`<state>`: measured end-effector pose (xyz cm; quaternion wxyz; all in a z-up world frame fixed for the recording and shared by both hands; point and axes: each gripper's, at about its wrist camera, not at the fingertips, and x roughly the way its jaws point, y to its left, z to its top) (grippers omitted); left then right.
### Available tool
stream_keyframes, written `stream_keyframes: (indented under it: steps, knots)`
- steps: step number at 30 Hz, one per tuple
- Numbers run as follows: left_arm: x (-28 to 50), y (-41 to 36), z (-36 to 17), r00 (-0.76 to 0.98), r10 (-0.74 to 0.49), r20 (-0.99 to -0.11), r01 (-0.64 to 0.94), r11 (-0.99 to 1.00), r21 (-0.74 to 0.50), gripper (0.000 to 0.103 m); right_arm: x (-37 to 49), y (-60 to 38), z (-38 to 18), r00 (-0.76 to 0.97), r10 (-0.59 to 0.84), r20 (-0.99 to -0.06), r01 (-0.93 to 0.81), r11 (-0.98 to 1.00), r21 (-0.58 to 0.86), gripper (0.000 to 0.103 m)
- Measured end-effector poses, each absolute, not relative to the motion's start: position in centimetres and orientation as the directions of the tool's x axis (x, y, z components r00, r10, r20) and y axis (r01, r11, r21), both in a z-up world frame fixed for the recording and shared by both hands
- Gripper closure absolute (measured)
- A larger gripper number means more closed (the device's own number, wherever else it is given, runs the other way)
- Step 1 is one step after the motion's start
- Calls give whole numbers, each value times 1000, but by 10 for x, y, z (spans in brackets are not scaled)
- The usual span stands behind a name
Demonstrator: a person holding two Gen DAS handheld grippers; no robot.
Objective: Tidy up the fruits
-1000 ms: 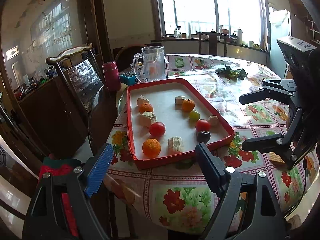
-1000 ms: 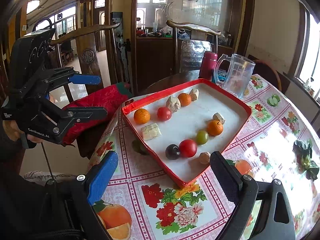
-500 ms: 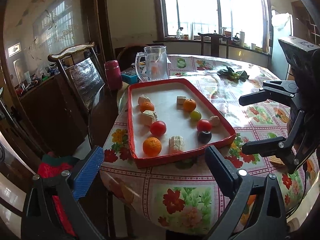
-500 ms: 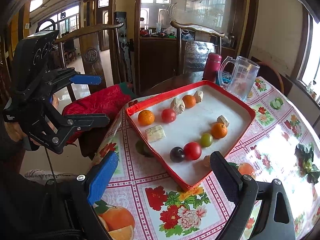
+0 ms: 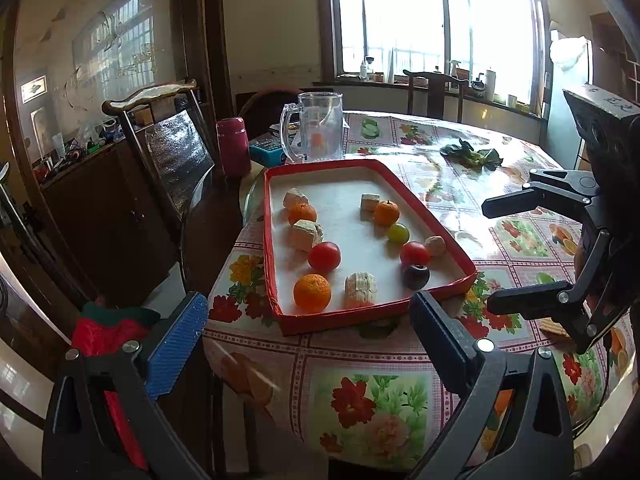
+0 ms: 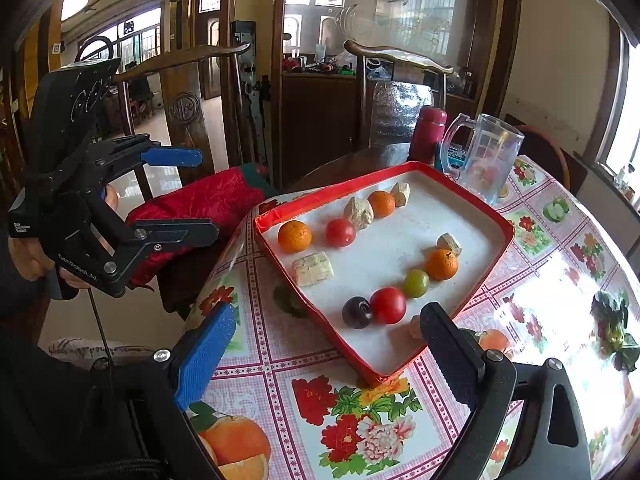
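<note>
A red-rimmed white tray (image 5: pixel 276 280) (image 6: pixel 472 292) on the flowered table holds several fruits and pale chunks in two rows. Nearest in the left wrist view are an orange (image 5: pixel 312 293), a red tomato (image 5: pixel 324 255) and a dark plum (image 5: pixel 416 277). In the right wrist view I see the plum (image 6: pixel 357 312), a tomato (image 6: pixel 388 305), a green fruit (image 6: pixel 416 283) and an orange (image 6: pixel 294 236). My left gripper (image 5: pixel 308 338) (image 6: pixel 176 196) is open and empty, short of the tray's near edge. My right gripper (image 6: pixel 326 350) (image 5: pixel 496 256) is open and empty over the tray's corner.
A clear glass jug (image 5: pixel 316 132) (image 6: pixel 490 164) and a maroon flask (image 5: pixel 233 146) (image 6: pixel 428 130) stand behind the tray. A wooden chair (image 5: pixel 168 148) and a red cloth (image 6: pixel 204 208) are by the table edge. Dark leaves (image 5: pixel 474 156) lie further back.
Both grippers have drawn back slightly from the tray and stay open. The fruits have not moved.
</note>
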<state>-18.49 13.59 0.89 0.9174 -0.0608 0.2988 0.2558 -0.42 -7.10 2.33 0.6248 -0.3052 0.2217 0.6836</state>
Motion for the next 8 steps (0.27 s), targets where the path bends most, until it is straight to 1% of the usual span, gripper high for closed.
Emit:
stream_keyframes:
  steps: [8]
  knots:
    - [-185,136,10,697,426,-577,-497,867,39,2,-1,-75,23,-32,723,-690,-993,-104,-63,9]
